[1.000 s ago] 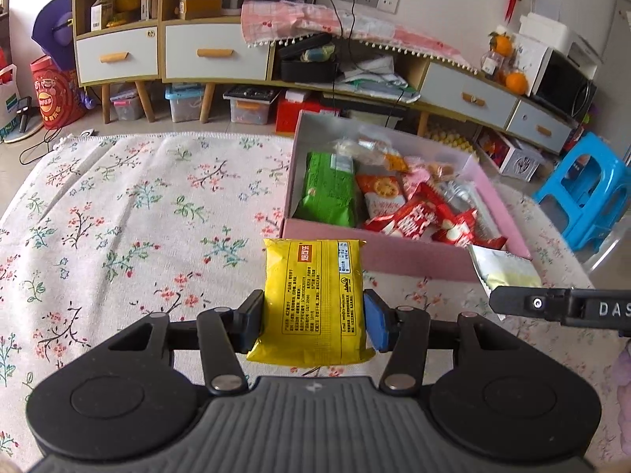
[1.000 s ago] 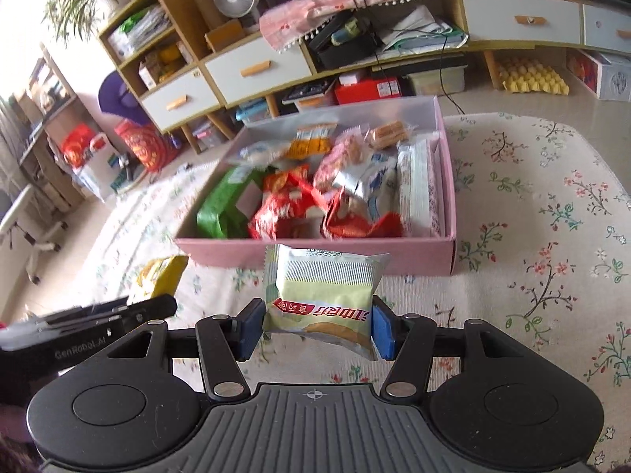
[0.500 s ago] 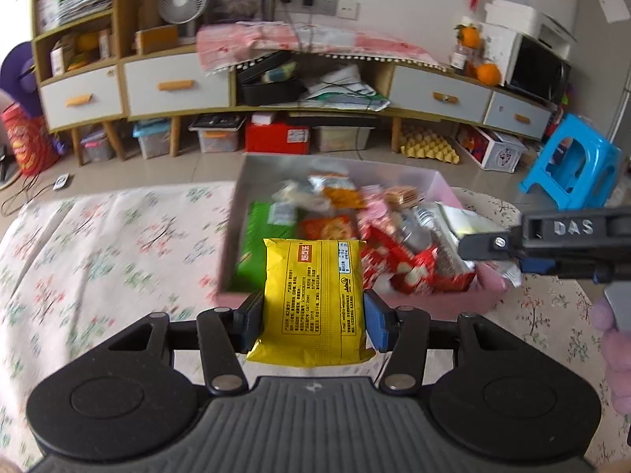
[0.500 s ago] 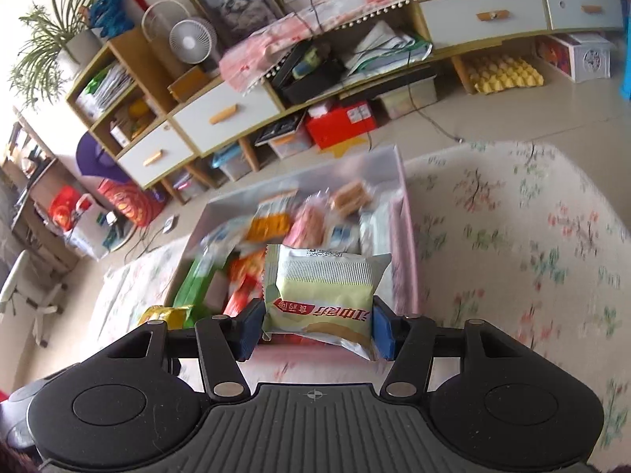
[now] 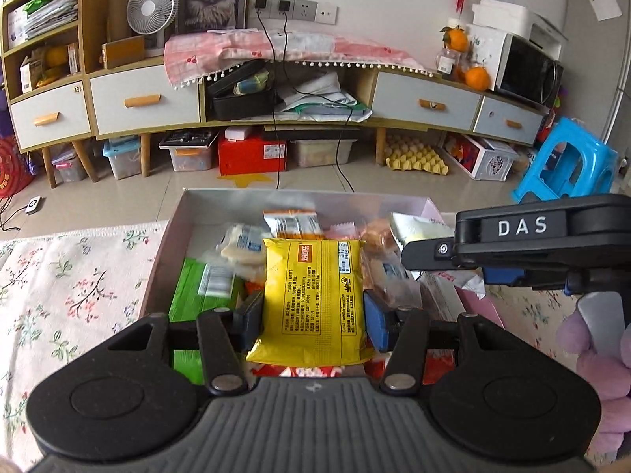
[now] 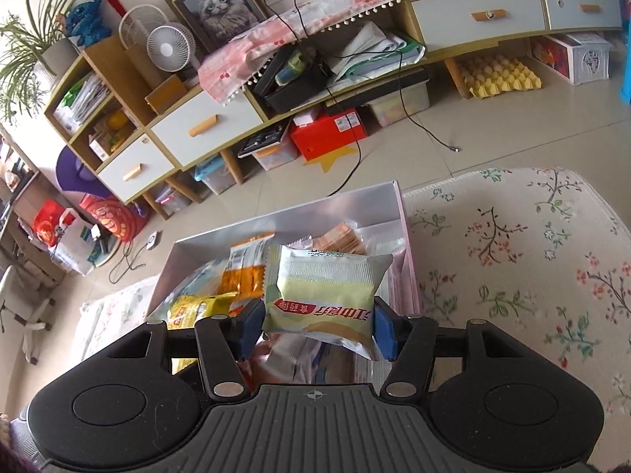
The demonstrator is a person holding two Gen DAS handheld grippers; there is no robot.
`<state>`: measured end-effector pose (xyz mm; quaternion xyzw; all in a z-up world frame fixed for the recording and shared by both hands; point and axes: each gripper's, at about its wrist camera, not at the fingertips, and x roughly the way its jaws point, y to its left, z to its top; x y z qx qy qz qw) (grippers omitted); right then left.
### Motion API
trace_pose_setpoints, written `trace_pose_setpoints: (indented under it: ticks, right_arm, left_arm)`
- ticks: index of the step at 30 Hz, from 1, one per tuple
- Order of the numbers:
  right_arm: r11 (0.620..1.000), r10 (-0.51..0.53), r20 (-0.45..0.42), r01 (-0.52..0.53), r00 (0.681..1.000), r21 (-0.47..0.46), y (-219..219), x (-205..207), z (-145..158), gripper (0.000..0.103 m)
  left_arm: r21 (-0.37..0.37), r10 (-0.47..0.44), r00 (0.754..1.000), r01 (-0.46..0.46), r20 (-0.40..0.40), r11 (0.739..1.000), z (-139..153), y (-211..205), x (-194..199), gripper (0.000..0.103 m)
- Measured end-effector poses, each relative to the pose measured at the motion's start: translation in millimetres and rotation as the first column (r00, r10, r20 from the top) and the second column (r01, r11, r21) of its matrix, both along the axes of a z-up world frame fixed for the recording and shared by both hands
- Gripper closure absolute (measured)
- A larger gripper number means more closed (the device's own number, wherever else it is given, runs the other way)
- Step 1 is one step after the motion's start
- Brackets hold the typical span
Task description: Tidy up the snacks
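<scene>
My left gripper [image 5: 313,315] is shut on a yellow snack packet [image 5: 313,295] and holds it upright over the pink open box [image 5: 169,244]. Several snacks lie in that box, among them a green packet [image 5: 205,287] and an orange one [image 5: 290,222]. My right gripper [image 6: 315,325] is shut on a pale green and silver packet [image 6: 321,295], over the right part of the same box [image 6: 284,216]. The right wrist view also catches the yellow packet [image 6: 197,307] at the lower left. The pale packet [image 5: 418,230] pokes out of the other gripper at the right of the left wrist view.
The box stands on a table under a floral cloth [image 5: 59,276], which spreads out left and right [image 6: 512,256] of it. A purple-gloved hand [image 5: 599,366] holds the right gripper. Beyond the table are a low cabinet [image 5: 146,102] and a blue stool [image 5: 568,169].
Both grippers have moved forward with their packets, from in front of the box to over it. The two grippers have come closer together. Neither grip has visibly changed.
</scene>
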<state>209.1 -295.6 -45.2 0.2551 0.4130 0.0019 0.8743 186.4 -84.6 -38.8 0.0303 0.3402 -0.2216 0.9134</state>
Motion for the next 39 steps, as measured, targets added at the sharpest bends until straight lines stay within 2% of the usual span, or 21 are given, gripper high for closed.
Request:
trace_pose_setpoints:
  ticks: [3, 5, 6, 7, 9, 11, 14, 21, 31, 39]
  right_arm:
    - [1.0, -0.007, -0.001, 0.007, 1.0, 0.017, -2, 4, -4, 0.042]
    - [0.999, -0.008, 0.004, 0.008, 1.0, 0.033, -3, 6, -5, 0.028]
    - [0.999, -0.012, 0.002, 0.012, 1.0, 0.036, -4, 6, -5, 0.026]
    - [0.999, -0.014, 0.002, 0.014, 1.0, 0.04, -4, 6, -5, 0.024]
    - [0.999, -0.014, -0.004, 0.014, 1.0, 0.046, -4, 5, -5, 0.024]
    - [0.999, -0.018, -0.007, 0.019, 1.0, 0.046, -5, 5, -4, 0.023]
    - [0.998, -0.019, -0.007, 0.019, 1.0, 0.056, -6, 1, 0, 0.018]
    - [0.999, -0.005, 0.013, 0.004, 1.0, 0.037, -5, -13, 21, 0.016]
    - [0.999, 0.041, 0.033, -0.04, 0.999, -0.009, 9, -52, 53, 0.016]
    - [0.996, 0.084, 0.011, -0.083, 0.996, -0.031, 24, -88, 61, 0.015]
  left_arm:
    - [-0.001, -0.005, 1.0, 0.005, 0.008, 1.0, 1, -1, 1, 0.053]
    - [0.001, -0.013, 1.0, 0.013, 0.013, 1.0, 1, -2, 0, 0.05]
    - [0.002, -0.013, 1.0, 0.013, 0.018, 1.0, 2, -3, 0, 0.046]
    - [0.004, -0.013, 1.0, 0.013, 0.02, 1.0, 2, -4, 0, 0.038]
    - [0.003, -0.012, 1.0, 0.012, 0.027, 1.0, 3, -3, -2, 0.031]
    - [0.005, -0.015, 1.0, 0.015, 0.022, 1.0, 4, -3, -4, 0.031]
    - [0.014, -0.014, 1.0, 0.014, 0.016, 1.0, 6, -3, -4, 0.024]
    - [-0.005, 0.011, 1.0, -0.011, 0.003, 1.0, 18, 11, -18, 0.012]
    - [-0.01, 0.053, 0.998, -0.053, -0.025, 0.999, 32, 37, -48, 0.003]
    - [0.014, 0.086, 0.992, -0.085, -0.091, 0.996, 30, 57, -70, 0.0]
